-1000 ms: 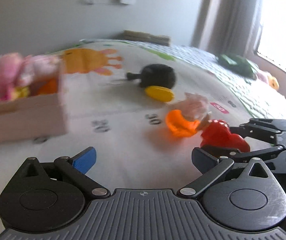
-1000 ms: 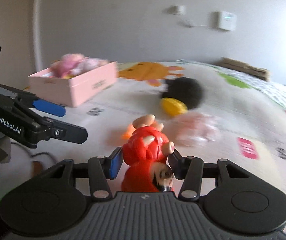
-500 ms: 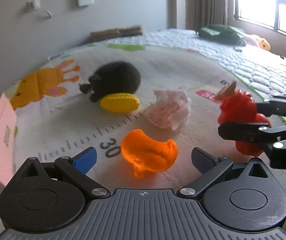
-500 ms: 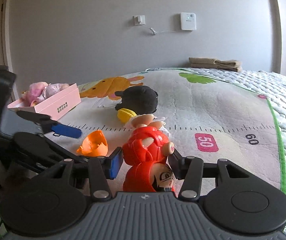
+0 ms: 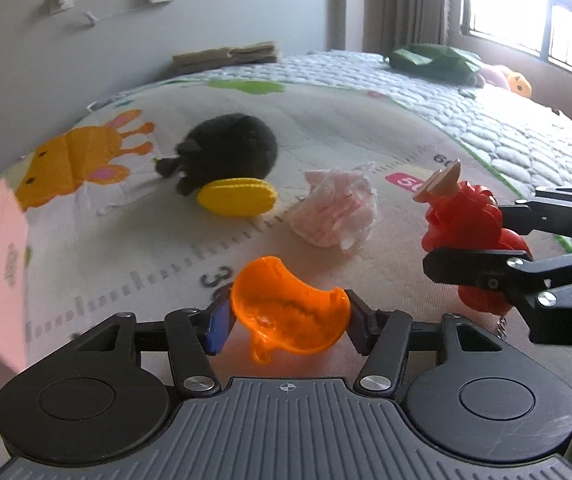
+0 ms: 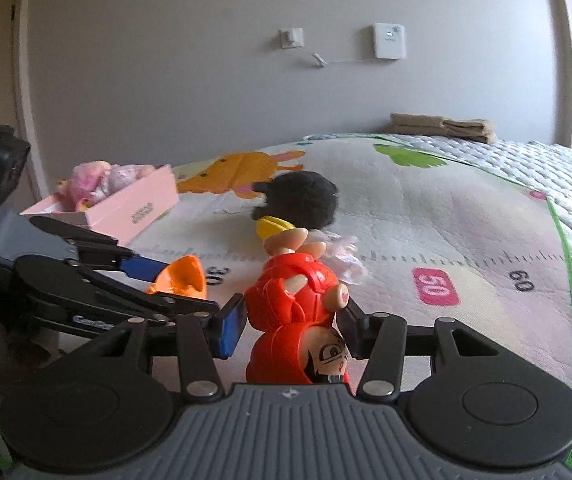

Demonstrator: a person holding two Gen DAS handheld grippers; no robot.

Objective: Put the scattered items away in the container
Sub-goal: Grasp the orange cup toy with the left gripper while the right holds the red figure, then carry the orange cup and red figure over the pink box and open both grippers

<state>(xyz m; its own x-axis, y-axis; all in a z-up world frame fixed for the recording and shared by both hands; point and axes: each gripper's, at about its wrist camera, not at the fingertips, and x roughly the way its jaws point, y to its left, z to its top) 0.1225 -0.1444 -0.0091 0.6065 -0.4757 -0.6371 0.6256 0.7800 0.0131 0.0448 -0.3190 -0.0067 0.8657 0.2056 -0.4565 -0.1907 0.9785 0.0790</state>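
Now the left hand-held gripper [image 5: 288, 320] is closing across the thin, stiff orange shell [image 5: 288, 316]; the right hand-held gripper [image 6: 292, 326] clamps the hard red figurine [image 6: 294, 312].

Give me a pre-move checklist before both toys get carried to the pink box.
1. Left gripper on the translucent orange shell-shaped plastic piece: jaws closing, shell between them, pads at both edges. Firm hold: cannot tell.
2. Right gripper on the red plastic toy figure: ok, clamped, figure upside down.
3. Open pink cardboard box reachable: ok, open-topped, on the mat to the left.
4. Room in box: cannot tell; pink plush toys already fill the visible end.
5. Path clear: ok; black fuzzy plush toy and crumpled pink wrapper lie farther back.
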